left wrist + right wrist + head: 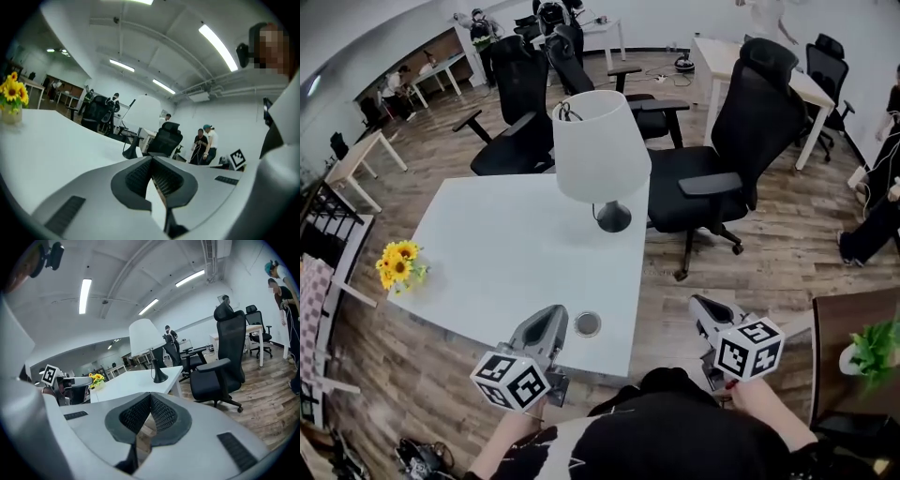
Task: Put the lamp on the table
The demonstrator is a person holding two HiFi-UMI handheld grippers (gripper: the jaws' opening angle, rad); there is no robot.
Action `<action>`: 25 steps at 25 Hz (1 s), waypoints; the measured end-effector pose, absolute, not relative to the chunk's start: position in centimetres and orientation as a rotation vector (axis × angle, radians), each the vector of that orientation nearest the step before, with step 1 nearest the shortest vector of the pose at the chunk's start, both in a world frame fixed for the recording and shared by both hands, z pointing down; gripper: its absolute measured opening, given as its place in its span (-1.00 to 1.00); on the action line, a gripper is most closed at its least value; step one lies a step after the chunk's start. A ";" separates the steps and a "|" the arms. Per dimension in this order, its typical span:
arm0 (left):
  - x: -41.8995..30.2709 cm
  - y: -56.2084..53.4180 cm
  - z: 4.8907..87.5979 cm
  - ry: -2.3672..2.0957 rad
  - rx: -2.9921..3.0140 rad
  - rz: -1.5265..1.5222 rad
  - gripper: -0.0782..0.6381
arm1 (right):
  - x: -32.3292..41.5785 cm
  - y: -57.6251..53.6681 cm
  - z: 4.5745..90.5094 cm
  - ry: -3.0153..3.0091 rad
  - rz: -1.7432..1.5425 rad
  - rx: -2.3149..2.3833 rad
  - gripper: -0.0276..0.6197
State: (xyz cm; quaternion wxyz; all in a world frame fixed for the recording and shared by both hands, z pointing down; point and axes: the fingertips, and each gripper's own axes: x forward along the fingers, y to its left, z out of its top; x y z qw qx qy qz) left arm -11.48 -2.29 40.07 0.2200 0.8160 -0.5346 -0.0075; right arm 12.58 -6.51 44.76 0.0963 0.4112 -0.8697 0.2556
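Lamp point(602, 155) upright on white table point(487, 272), near its far right corner, both grippers well apart from it. Left gripper point(551, 321) over table's near edge; right gripper point(698, 303) off the table, above wood floor point(769, 281). Left gripper view: jaws pressed together, nothing between. Right gripper view: jaws likewise together, empty; lamp ahead on the table.

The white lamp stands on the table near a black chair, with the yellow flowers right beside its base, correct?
Not quite. The lamp does stand on the table near the black chair, but the yellow flowers are not beside its base: the head view shows them far off at the table's left edge.
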 end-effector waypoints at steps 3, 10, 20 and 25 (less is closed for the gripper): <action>-10.9 -0.9 41.8 -1.465 2.226 0.050 -0.74 | 12.3 -5.7 44.2 -2.585 0.715 1.197 -0.87; -8.8 1.0 41.5 -1.437 2.209 -0.020 -0.74 | 13.3 -2.8 44.4 -2.568 0.697 1.140 -0.87; -3.1 5.2 41.2 -1.384 2.204 -0.025 -0.74 | 17.1 2.8 44.5 -2.544 0.696 1.093 -0.87; -1.3 8.2 41.2 -1.378 2.191 -0.020 -0.74 | 19.0 5.5 45.3 -2.532 0.716 1.098 -0.87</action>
